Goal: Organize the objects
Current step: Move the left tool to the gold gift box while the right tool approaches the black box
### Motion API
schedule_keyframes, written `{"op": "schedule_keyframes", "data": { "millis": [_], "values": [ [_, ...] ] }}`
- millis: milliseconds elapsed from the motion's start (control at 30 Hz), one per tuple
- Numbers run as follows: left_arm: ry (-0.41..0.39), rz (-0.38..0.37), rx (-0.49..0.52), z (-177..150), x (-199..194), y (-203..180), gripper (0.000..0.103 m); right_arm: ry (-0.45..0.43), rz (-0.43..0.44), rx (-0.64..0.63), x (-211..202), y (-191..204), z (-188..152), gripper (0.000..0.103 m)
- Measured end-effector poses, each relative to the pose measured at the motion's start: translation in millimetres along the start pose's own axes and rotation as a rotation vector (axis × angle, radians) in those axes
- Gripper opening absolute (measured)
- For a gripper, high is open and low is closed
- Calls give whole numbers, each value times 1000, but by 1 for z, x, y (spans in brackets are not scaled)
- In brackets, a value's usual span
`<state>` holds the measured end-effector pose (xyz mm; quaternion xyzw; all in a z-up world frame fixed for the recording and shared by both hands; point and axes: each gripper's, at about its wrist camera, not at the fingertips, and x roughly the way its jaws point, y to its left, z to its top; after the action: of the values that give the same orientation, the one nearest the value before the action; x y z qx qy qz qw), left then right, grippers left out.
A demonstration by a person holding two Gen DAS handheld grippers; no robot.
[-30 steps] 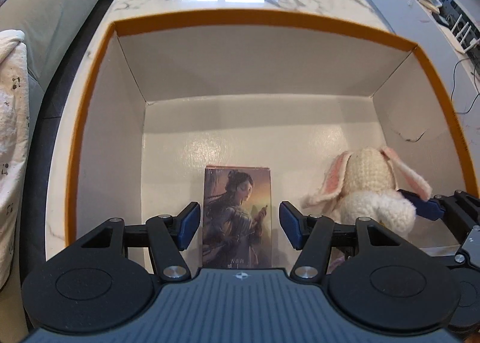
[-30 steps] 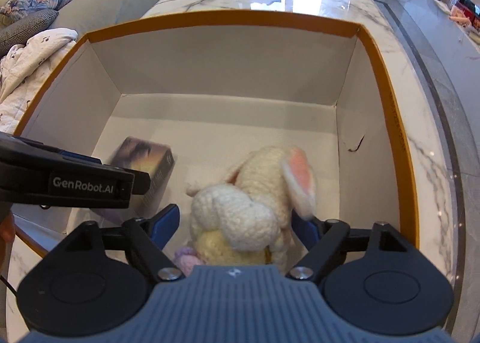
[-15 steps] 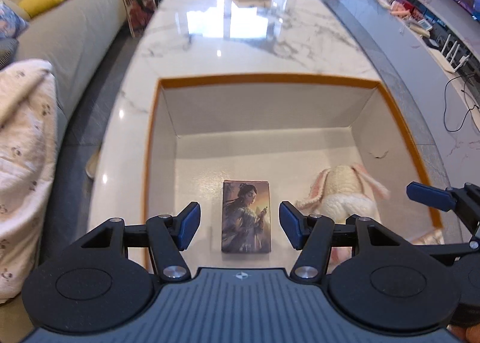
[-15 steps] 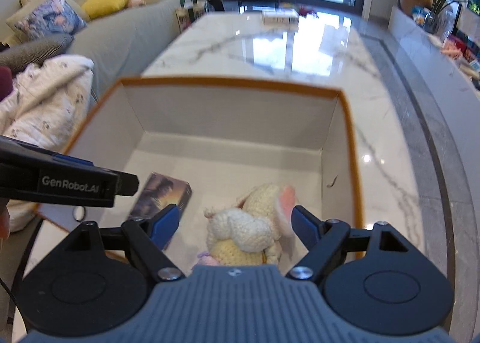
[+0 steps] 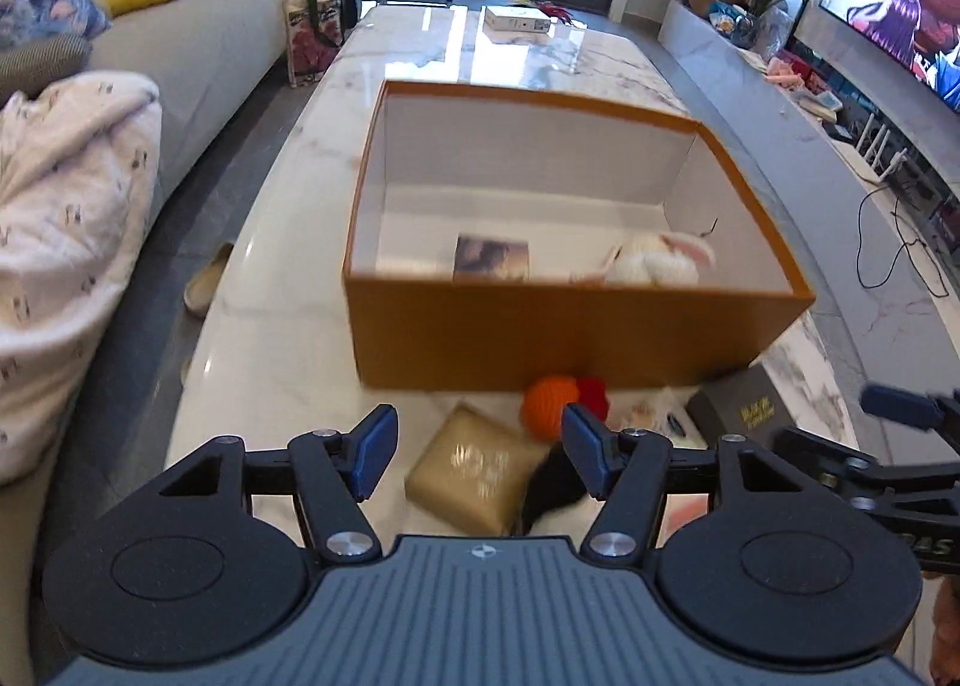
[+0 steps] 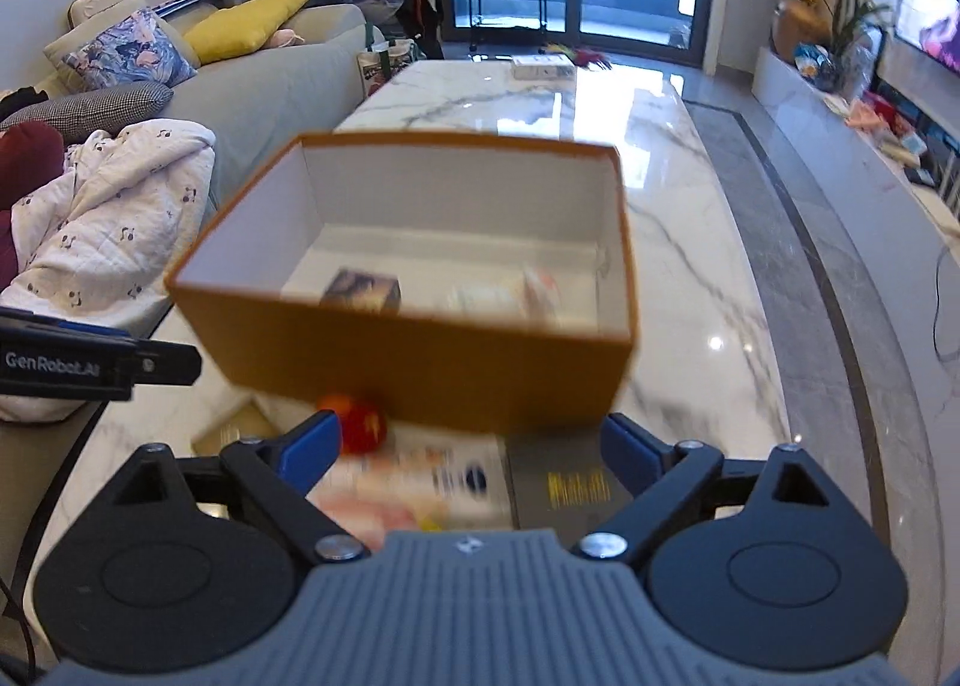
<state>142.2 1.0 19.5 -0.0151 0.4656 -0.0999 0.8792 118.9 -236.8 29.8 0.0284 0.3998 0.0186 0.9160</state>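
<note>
The orange box point(image 5: 576, 338) on the marble table point(image 5: 288, 362) already holds 2 things: a picture card point(image 5: 491, 258) and a plush rabbit point(image 5: 657, 263). Left gripper point(image 5: 480, 449) and right gripper point(image 6: 471, 446) are both apart and empty, the right one's jaws having just been opening. In front of the box wait a tan packet point(image 5: 474, 473), an orange ball point(image 5: 549, 407), a red ball point(image 5: 594, 391) and a dark booklet point(image 6: 561, 485).

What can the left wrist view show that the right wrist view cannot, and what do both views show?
Only the left wrist view shows the beige packet whole, a slipper on the floor and a black furry thing.

Only the right wrist view shows the printed pink and white flat item lying before the box.

Both show the orange box holding the picture card and plush rabbit, the orange ball, the dark box, and both tools empty.
</note>
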Motion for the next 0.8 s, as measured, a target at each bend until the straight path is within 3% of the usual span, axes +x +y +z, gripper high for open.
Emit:
{"op": "schedule_keyframes", "data": {
  "millis": [200, 533, 800],
  "values": [
    [-24, 3, -80, -21, 8, 12, 75, -14, 4, 49, -14, -18, -31, 94],
    [61, -72, -115, -12, 56, 12, 75, -15, 50, 11, 7, -13, -22, 94],
    [144, -2, 4, -8, 77, 3, 80, 23, 52, 26, 35, -23, -17, 94]
  ]
}}
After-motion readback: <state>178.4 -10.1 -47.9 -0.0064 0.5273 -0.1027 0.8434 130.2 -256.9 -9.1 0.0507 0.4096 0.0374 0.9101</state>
